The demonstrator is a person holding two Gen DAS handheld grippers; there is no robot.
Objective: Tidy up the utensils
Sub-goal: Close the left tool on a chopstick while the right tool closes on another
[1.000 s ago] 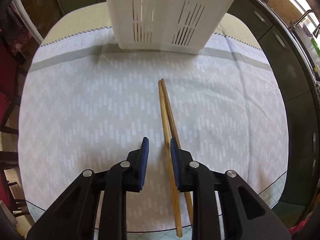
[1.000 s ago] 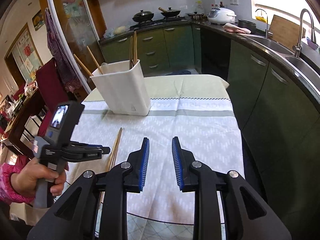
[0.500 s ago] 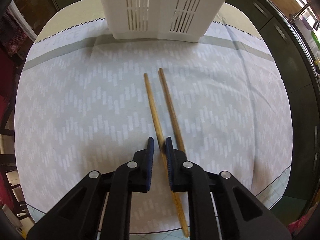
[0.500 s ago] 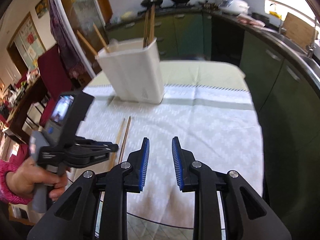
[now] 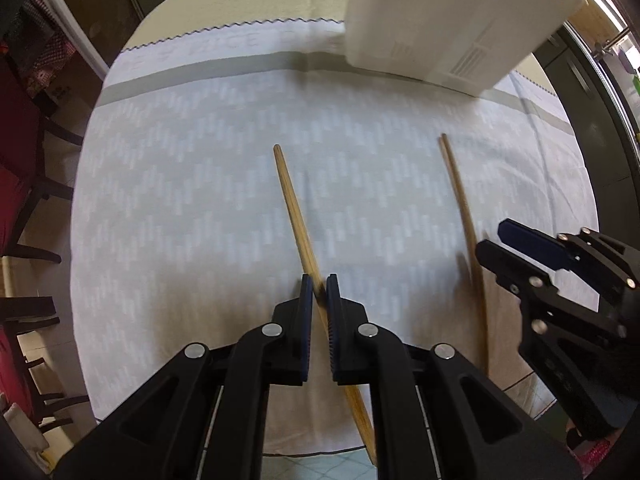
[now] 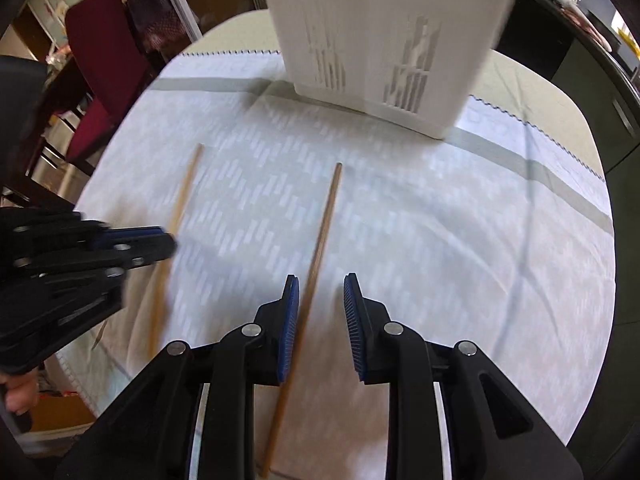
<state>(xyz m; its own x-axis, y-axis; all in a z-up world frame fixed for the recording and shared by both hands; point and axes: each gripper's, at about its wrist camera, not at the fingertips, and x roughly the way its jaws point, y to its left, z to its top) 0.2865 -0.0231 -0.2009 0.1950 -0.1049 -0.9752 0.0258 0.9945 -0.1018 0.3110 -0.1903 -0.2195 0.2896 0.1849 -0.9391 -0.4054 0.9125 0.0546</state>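
Note:
Two wooden chopsticks lie on the white patterned tablecloth (image 5: 192, 208). My left gripper (image 5: 319, 286) is shut on one chopstick (image 5: 294, 212), which points ahead from between its pads. The same chopstick shows at the left in the right wrist view (image 6: 182, 196), with the left gripper (image 6: 170, 242) on it. My right gripper (image 6: 321, 286) is open just above the cloth, with the second chopstick (image 6: 324, 232) running between its pads, close to the left one. That chopstick (image 5: 460, 200) and the right gripper (image 5: 490, 238) show at the right in the left wrist view. A white slotted utensil holder (image 6: 384, 32) stands behind.
The holder also shows at the top right of the left wrist view (image 5: 448, 20). A red chair (image 6: 104, 68) stands at the table's far left. Dark green kitchen cabinets (image 6: 600, 72) run along the right. The table's front edge is just below both grippers.
The left gripper has closed on one chopstick and pulled it left, away from the other. The right gripper has dropped low over the table and now straddles the second chopstick.

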